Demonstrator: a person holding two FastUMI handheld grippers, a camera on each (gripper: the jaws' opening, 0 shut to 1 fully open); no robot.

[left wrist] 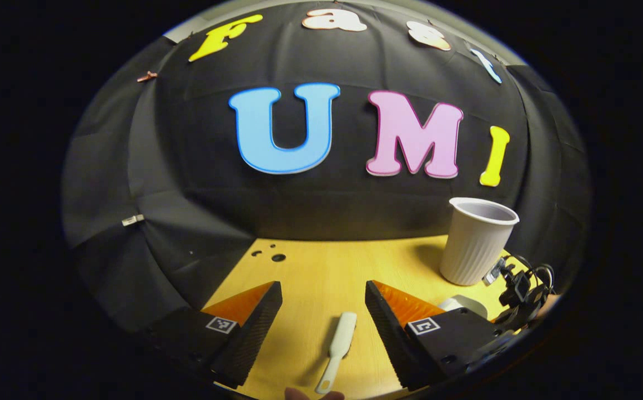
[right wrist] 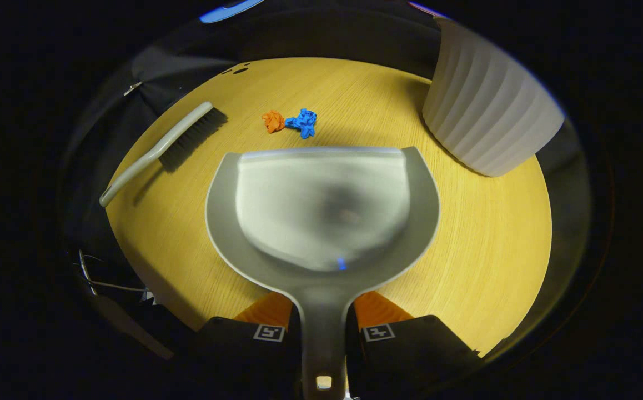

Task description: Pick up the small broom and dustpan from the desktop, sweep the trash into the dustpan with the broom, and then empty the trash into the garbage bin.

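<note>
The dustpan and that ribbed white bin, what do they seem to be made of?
The dustpan looks like smooth grey moulded plastic, with a soft sheen across its tray. The garbage bin looks like thin matte white plastic, with a ribbed wall and rolled rim, though paper cannot be ruled out.

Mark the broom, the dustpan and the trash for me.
broom (right wrist: 157, 149): right gripper view, on its handle near the bristles.
dustpan (right wrist: 321, 205): right gripper view, middle of its pan.
trash (right wrist: 291, 122): right gripper view, where the blue scrap meets the orange one.
</note>
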